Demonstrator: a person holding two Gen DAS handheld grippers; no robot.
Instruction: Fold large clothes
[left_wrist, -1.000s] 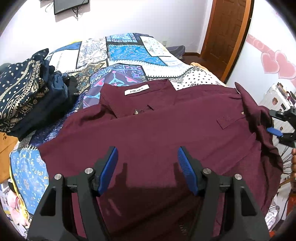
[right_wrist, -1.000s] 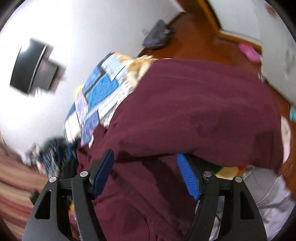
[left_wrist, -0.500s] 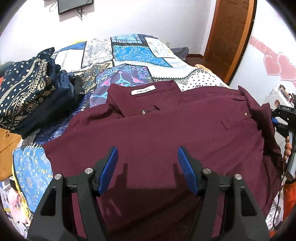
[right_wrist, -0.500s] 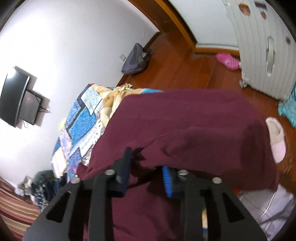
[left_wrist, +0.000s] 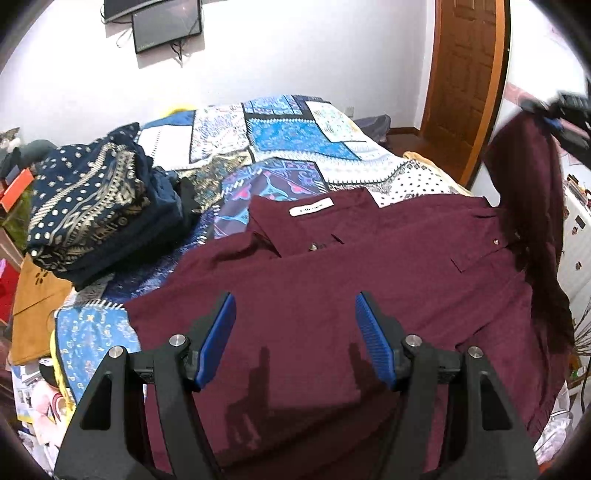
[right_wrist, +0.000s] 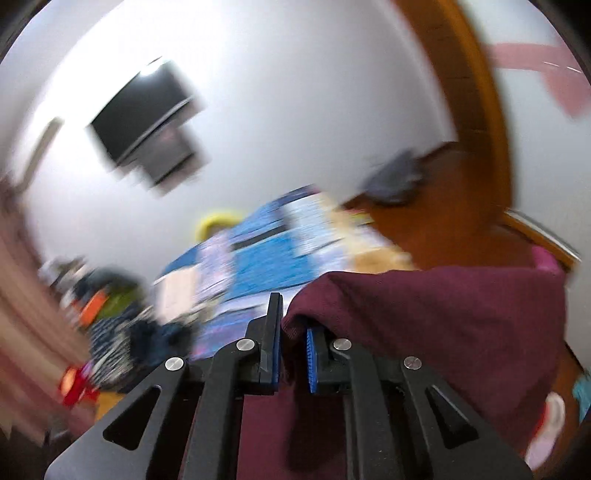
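A large maroon shirt lies front up on the bed, collar with a white label toward the far side. My left gripper is open and empty, hovering above the shirt's lower middle. My right gripper is shut on the shirt's right sleeve. In the left wrist view it holds that sleeve lifted high at the right edge. The right wrist view is blurred by motion.
The bed has a blue patchwork quilt. A stack of dark patterned folded clothes sits at the bed's left. A wooden door stands at the back right, a wall screen above the bed. White drawers are at the right.
My right gripper closed on the shirt's right sleeve and raised it well above the bed. My left gripper stayed open and pulled back slightly.
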